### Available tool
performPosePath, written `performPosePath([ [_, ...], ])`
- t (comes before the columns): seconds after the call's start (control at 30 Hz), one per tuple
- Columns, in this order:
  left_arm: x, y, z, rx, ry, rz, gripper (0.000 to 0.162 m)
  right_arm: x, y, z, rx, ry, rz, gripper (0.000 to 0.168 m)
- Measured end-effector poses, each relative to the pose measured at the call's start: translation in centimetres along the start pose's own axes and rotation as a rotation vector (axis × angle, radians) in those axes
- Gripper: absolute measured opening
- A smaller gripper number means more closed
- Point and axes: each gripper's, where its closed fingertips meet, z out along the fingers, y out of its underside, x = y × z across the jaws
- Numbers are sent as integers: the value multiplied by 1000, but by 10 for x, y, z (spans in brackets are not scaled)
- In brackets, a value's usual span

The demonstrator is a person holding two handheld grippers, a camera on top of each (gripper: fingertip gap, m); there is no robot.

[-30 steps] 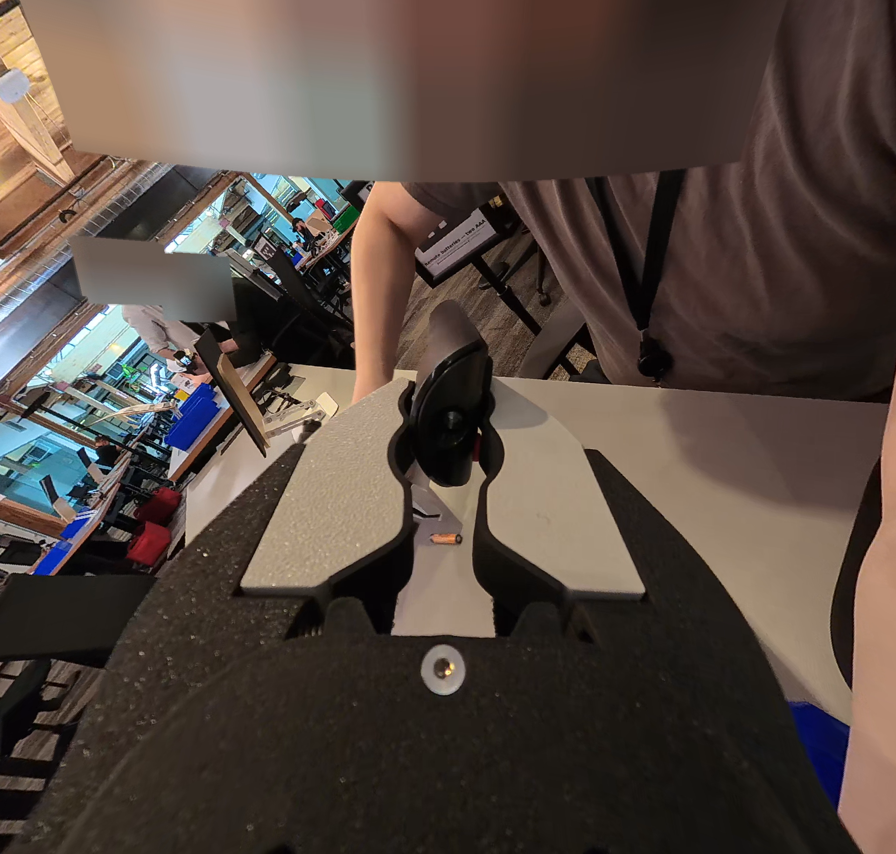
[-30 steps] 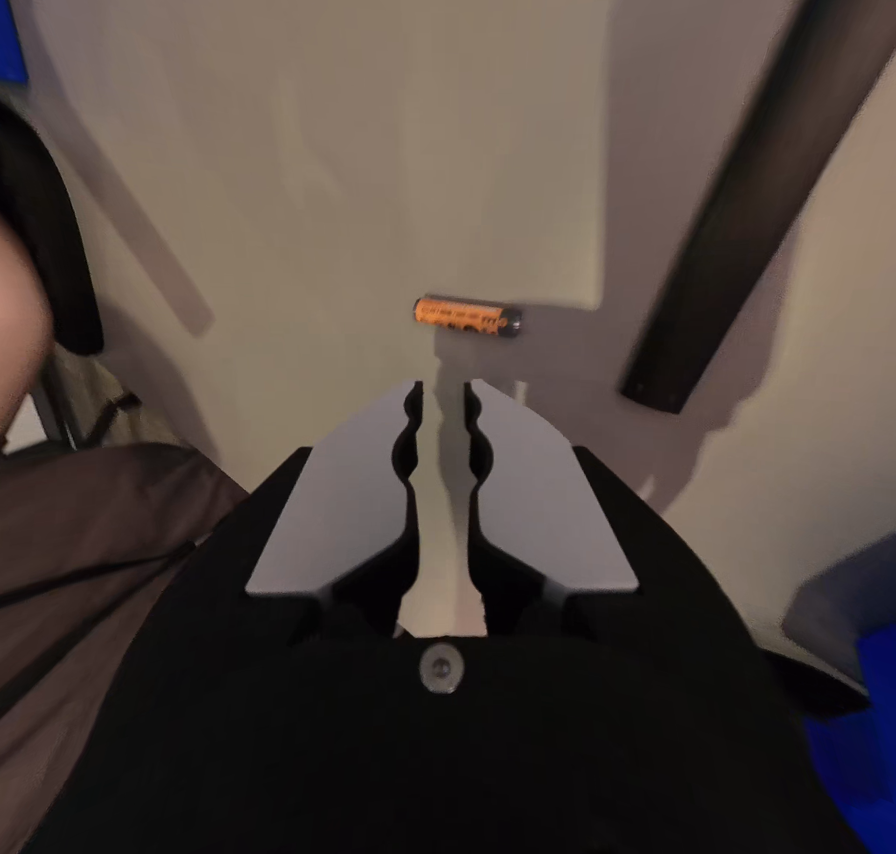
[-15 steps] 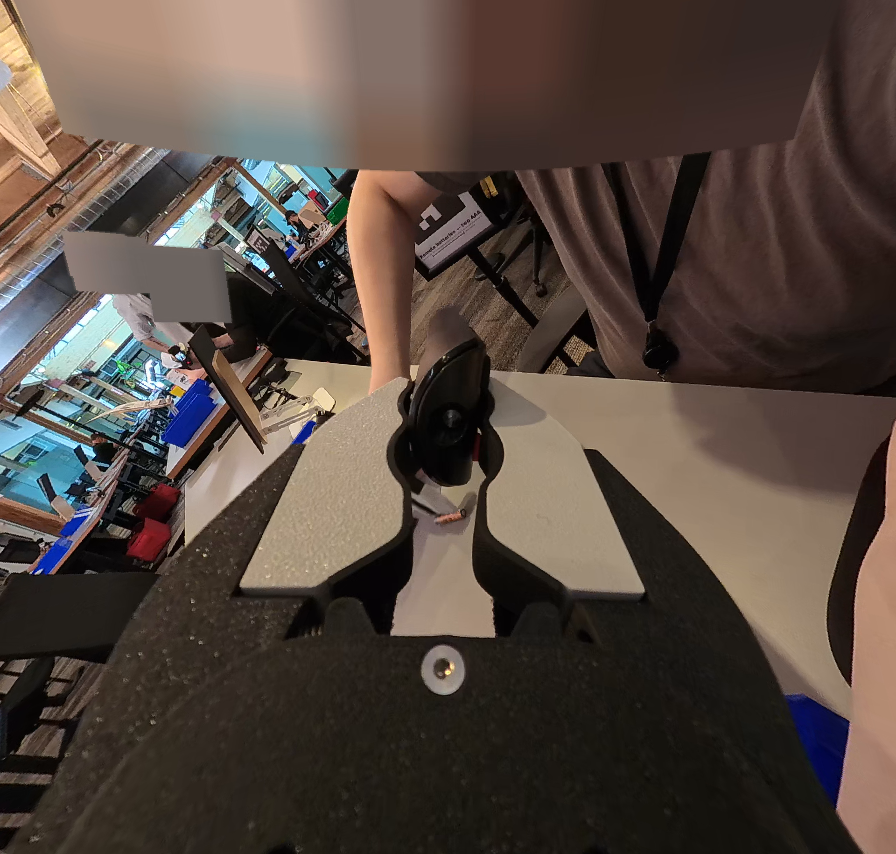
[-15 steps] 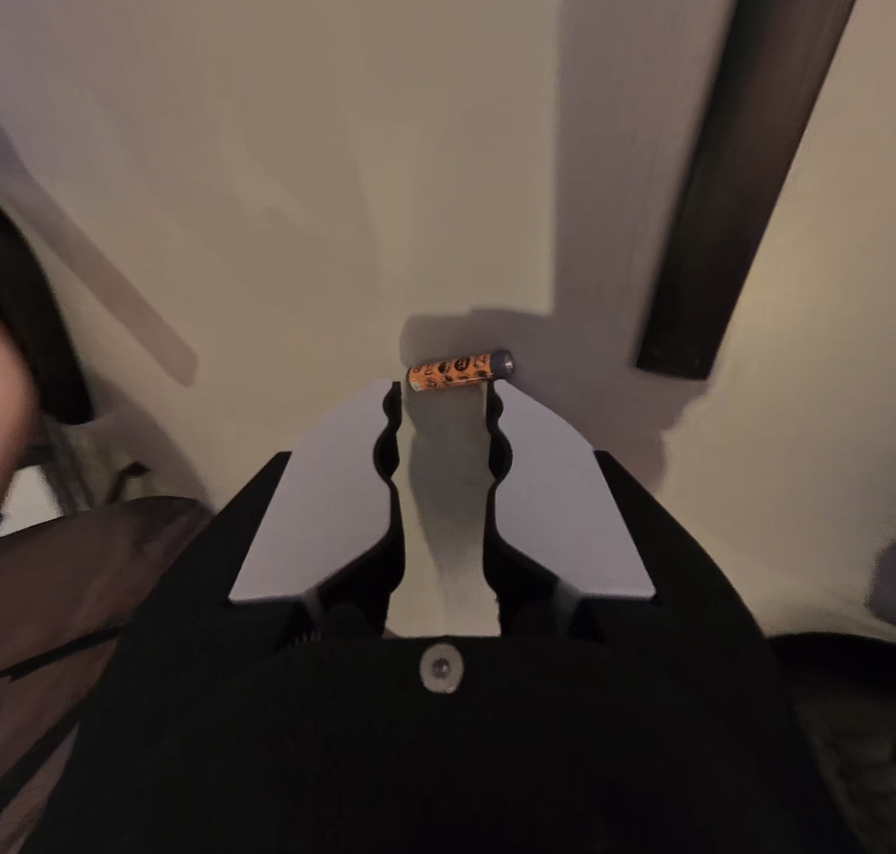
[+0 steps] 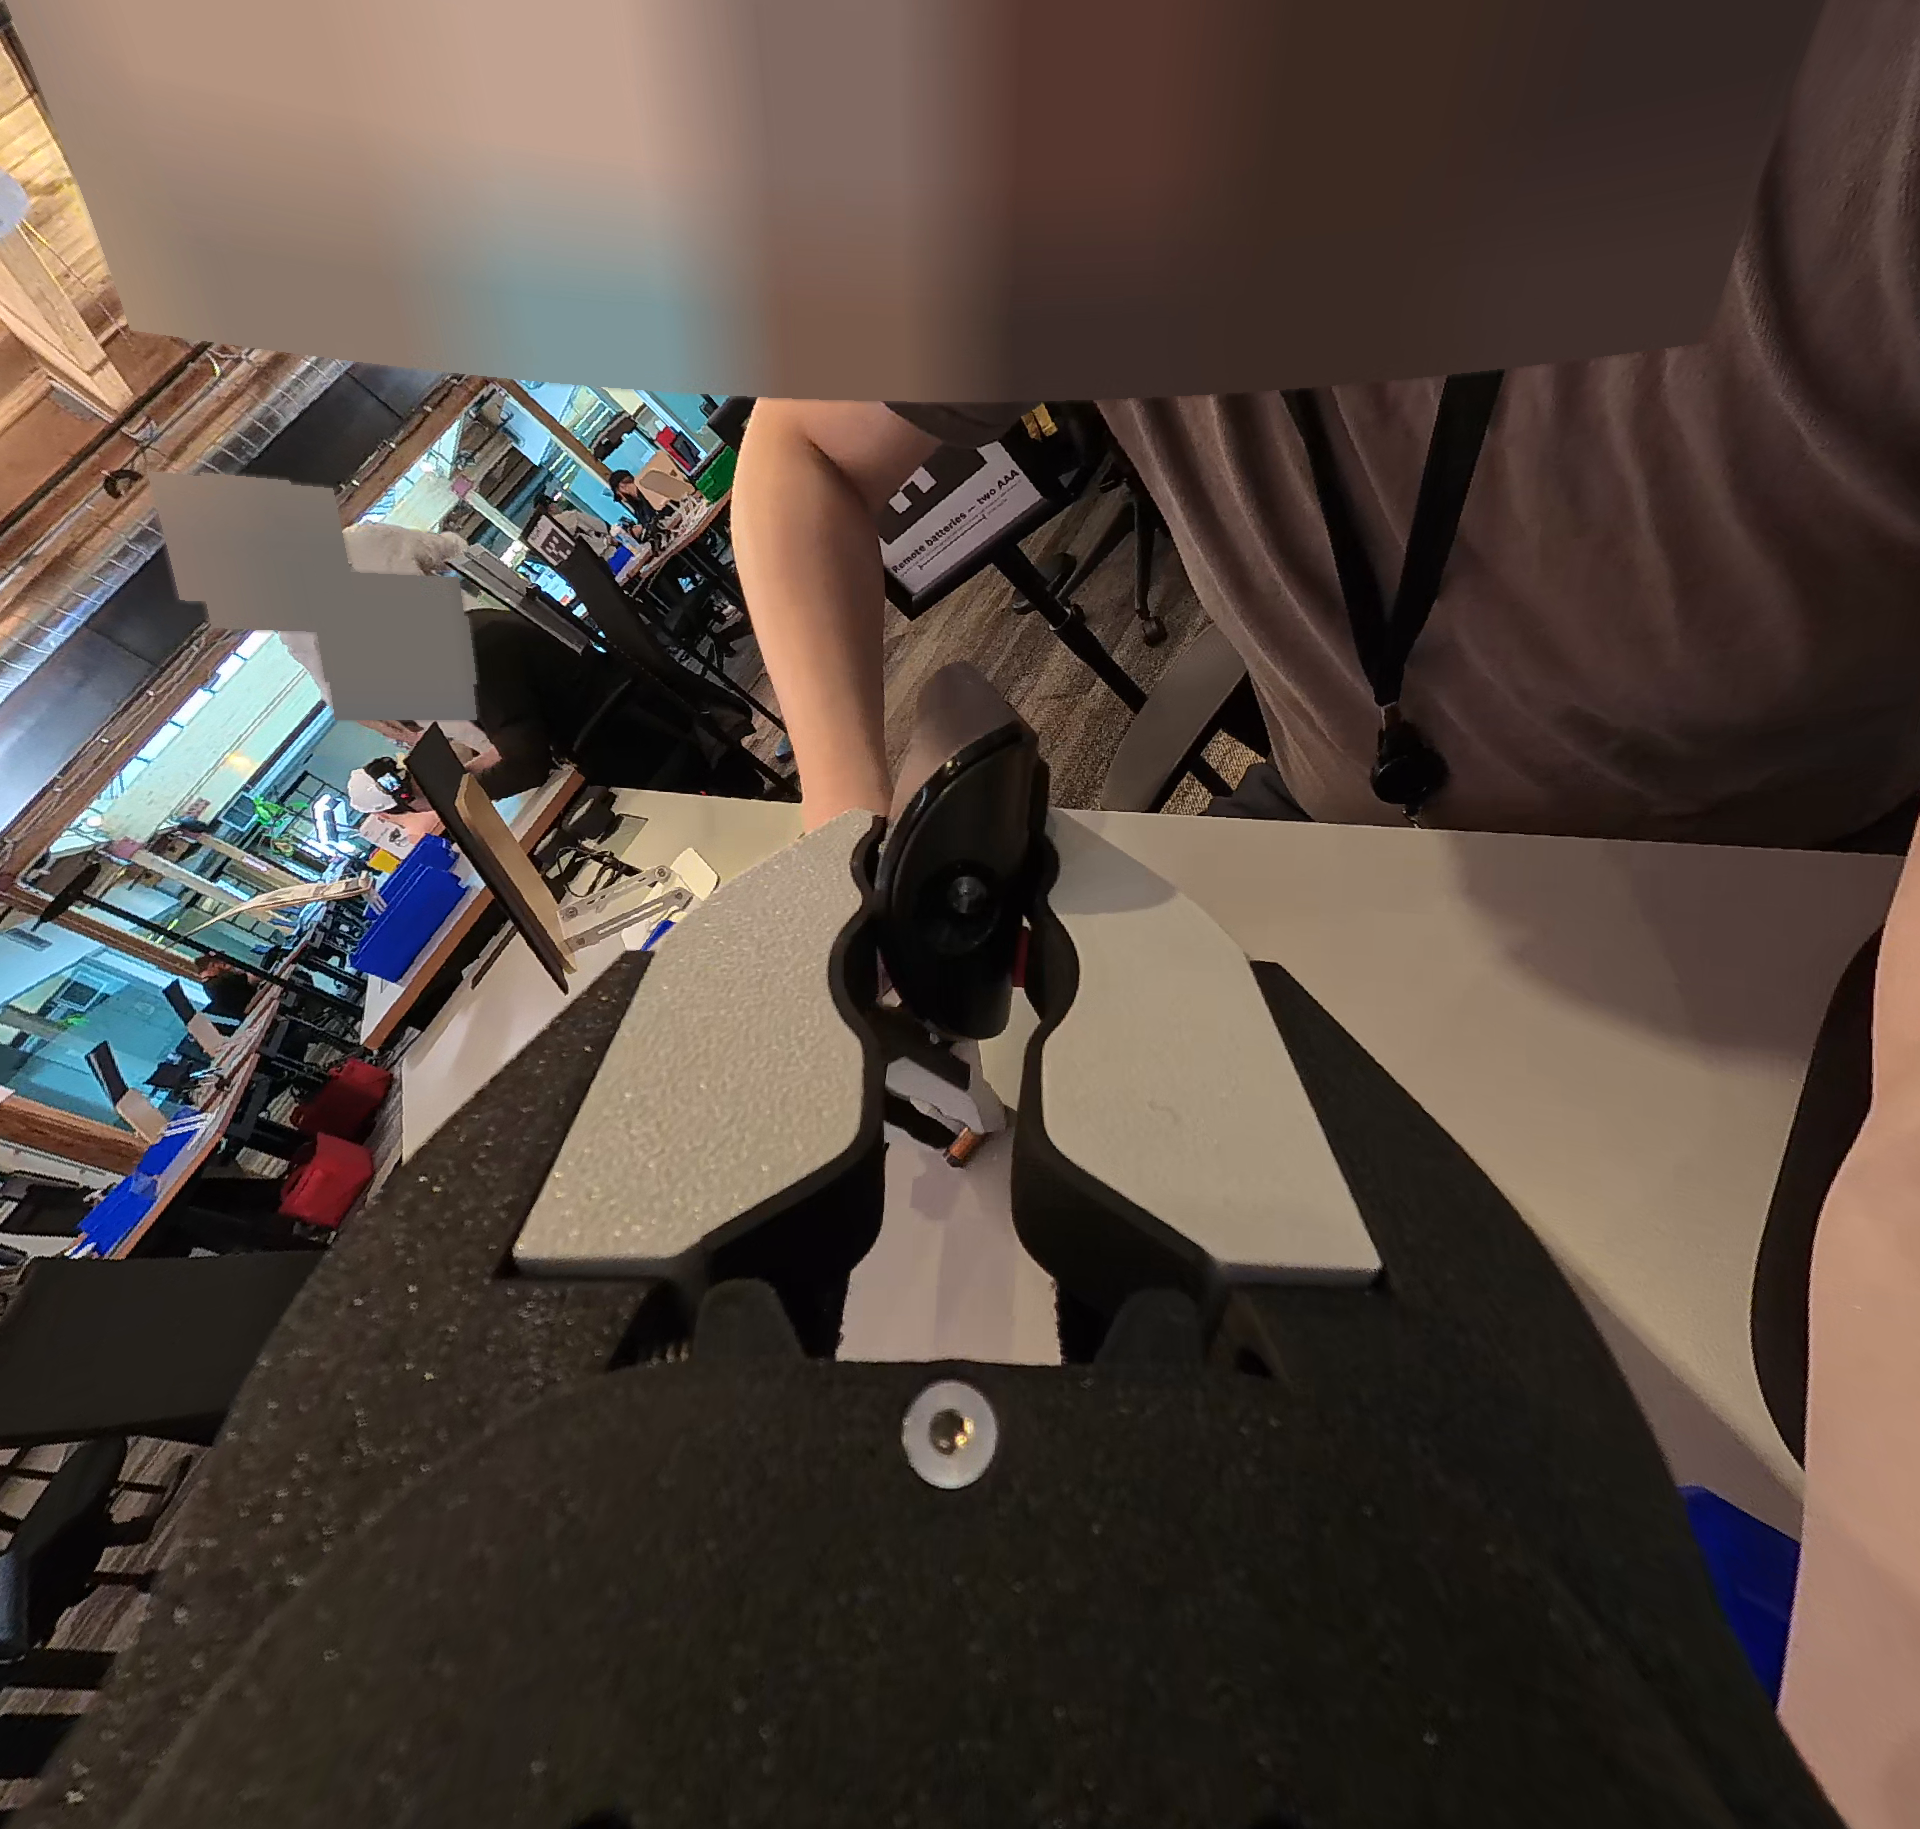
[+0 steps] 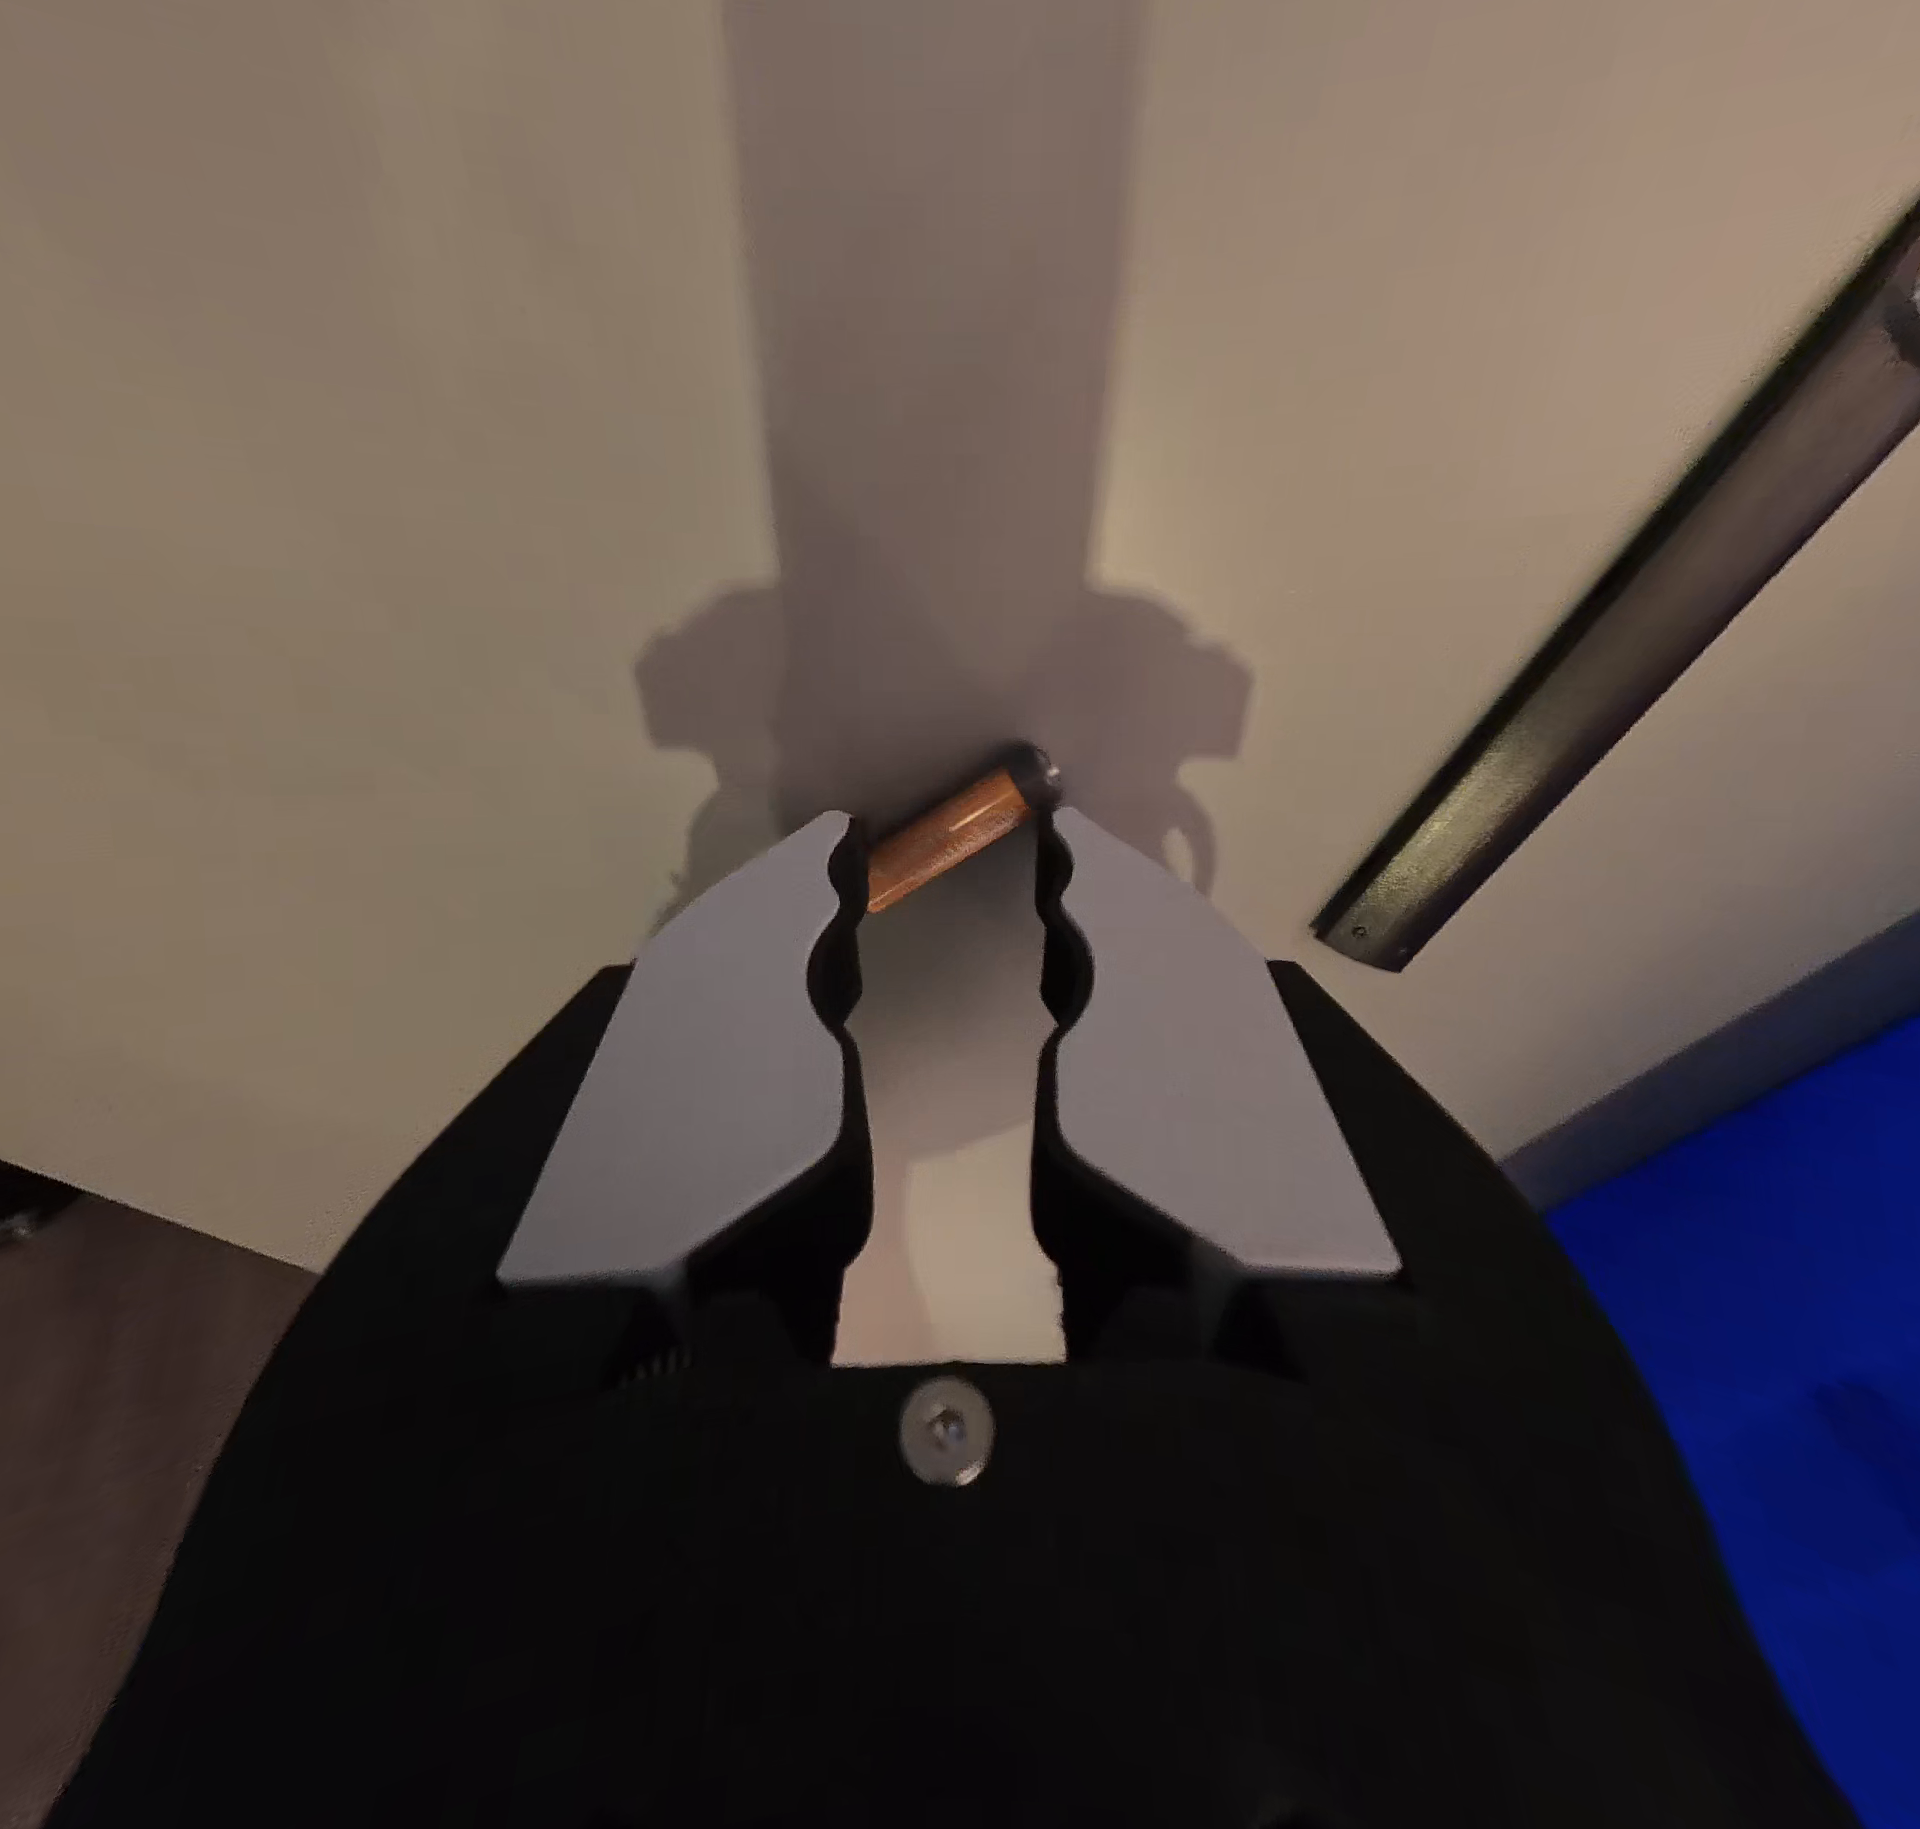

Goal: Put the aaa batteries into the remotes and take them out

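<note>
My left gripper is shut on a black remote and holds it upright above the white table. Below and beyond the remote, my right gripper's pale fingers reach down to the table, with one end of an orange AAA battery at their tip. In the right wrist view my right gripper is open, close over the table. The orange battery lies slantwise between its fingertips, near or touching both. I cannot tell whether it is pinched.
A long dark bar lies slantwise on the table to the right of the battery. A blue bin sits at the lower right. A person's torso and arm stand at the table's far edge.
My right gripper opened wider and came down onto the battery, which now sits between its tips and has turned slantwise. My left gripper still holds the remote.
</note>
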Motion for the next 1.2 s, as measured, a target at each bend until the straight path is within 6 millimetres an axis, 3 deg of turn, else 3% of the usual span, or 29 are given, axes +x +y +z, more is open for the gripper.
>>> performPosePath([
  [0.13,0,1,1,-7,4,0,23,-1,4,-1,49,-37,-58,32],
  [0.3,0,3,2,-6,7,-12,23,8,8,-1,92,-34,-216,18],
  [0.6,0,12,2,-30,9,-17,23,13,8,-1,90,-72,-234,12],
  [0.83,8,-1,-6,31,16,38,23,12,4,-11,164,-168,-187,12],
  [0.93,12,-5,-9,49,19,49,23,-8,-10,-52,263,-316,-158,12],
  [1.1,14,-6,-12,61,26,48,23,-97,-28,-171,391,-704,-277,12],
  [1.2,14,-3,-12,54,33,40,23,-136,-31,-214,426,-787,-394,12],
])
